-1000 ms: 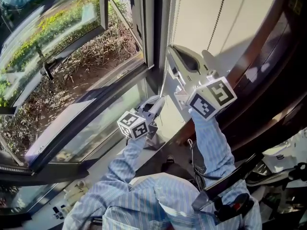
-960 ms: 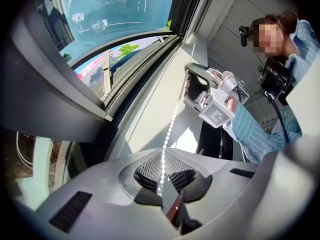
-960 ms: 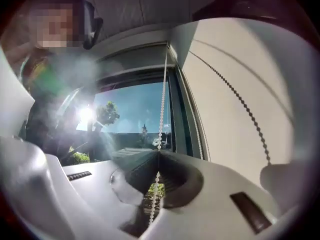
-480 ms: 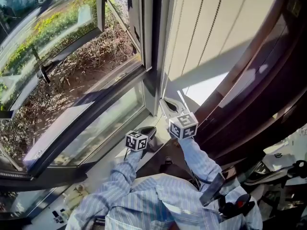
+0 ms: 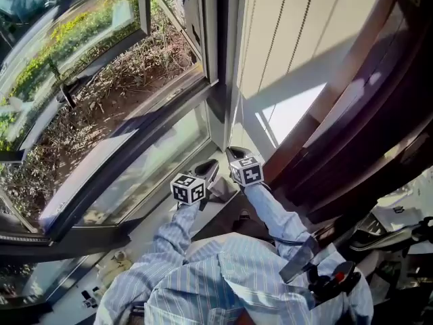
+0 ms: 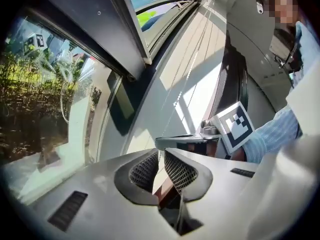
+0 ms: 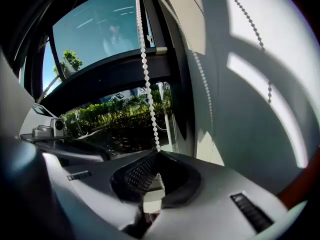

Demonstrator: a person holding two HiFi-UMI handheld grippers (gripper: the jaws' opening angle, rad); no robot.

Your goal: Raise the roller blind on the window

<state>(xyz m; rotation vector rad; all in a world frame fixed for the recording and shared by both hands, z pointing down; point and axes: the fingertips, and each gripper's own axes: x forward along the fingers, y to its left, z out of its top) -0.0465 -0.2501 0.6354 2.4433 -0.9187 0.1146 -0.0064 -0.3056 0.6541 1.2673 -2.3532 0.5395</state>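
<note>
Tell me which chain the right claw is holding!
Find the big window with green bushes outside. Down across its glass hangs a white bead chain, ending in the shut right claw. The other chain, further right, crosses a pale surface and nothing grips it.

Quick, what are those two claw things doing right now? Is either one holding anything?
Left gripper: closed, nothing in it.
Right gripper: closed on the bead chain.
</note>
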